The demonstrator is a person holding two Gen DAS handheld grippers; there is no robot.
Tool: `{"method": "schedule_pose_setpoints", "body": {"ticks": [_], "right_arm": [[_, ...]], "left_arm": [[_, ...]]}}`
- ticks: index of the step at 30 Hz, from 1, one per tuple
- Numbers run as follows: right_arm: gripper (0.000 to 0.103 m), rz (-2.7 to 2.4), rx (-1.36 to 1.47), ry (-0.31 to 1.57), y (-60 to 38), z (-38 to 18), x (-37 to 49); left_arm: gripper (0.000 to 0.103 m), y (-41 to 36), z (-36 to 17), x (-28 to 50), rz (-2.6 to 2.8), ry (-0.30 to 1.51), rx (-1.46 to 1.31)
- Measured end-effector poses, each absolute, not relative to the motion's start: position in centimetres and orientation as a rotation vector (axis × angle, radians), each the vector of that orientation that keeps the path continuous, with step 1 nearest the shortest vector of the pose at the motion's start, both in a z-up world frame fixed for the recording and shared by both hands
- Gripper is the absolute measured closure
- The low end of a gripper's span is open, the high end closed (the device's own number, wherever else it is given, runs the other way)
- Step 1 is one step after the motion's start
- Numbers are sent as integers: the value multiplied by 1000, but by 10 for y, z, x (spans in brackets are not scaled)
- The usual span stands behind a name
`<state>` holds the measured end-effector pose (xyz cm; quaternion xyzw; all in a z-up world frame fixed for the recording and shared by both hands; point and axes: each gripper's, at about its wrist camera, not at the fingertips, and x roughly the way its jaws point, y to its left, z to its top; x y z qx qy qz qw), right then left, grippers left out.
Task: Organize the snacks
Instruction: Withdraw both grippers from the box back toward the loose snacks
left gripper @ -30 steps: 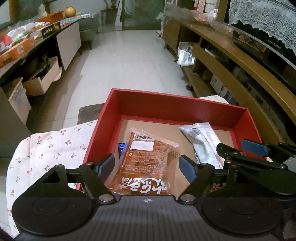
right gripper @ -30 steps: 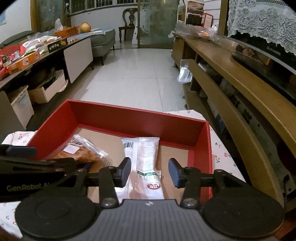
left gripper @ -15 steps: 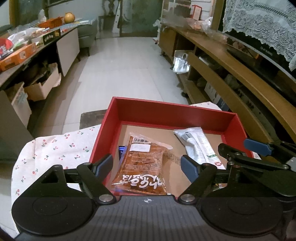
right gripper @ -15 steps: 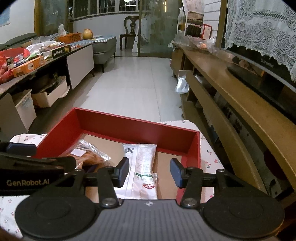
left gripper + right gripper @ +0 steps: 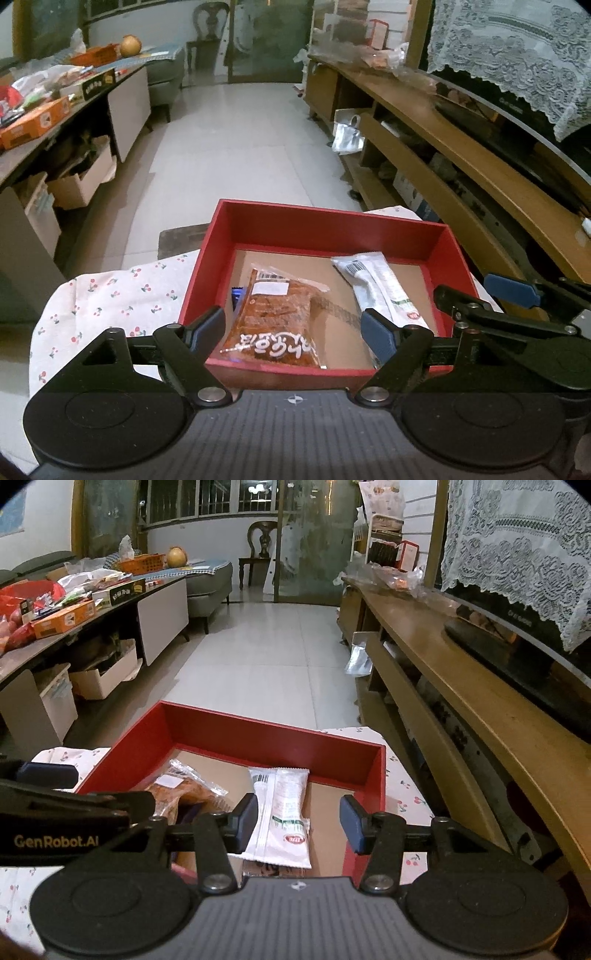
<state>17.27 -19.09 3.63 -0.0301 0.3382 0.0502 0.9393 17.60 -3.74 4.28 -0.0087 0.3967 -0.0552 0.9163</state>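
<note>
Two snack packets lie flat in the shallow red cardboard box [image 5: 321, 230] with a brown floor, and from the left wrist view the left gripper [image 5: 293, 330] hangs above the box's near edge, jaws spread wide with nothing gripped. The orange-brown plastic snack packet with white lettering [image 5: 275, 321] sits by the box's left wall, the long white plastic snack packet [image 5: 380, 286] towards its right wall, the two apart. The box rests on a white cloth printed with red cherries [image 5: 110, 299]. Over to the right wrist view: the right gripper [image 5: 299, 823] is released too, hovering over the white packet's [image 5: 284, 812] near end, pads clear of it. The orange-brown one [image 5: 177, 794] lies to its left, partly hidden behind the left gripper's black arm [image 5: 74, 812].
</note>
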Motion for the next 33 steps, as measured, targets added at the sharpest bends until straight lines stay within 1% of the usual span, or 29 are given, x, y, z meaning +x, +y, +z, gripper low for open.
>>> {"method": "schedule_pose_setpoints", "body": {"ticks": [13, 33], "right_arm": [[40, 114, -87, 757, -191, 36, 125], [40, 171, -196, 855, -178, 10, 62]], "left_arm": [[17, -38, 45, 132, -184, 832, 13], [15, -34, 21, 76, -244, 929, 74]]}}
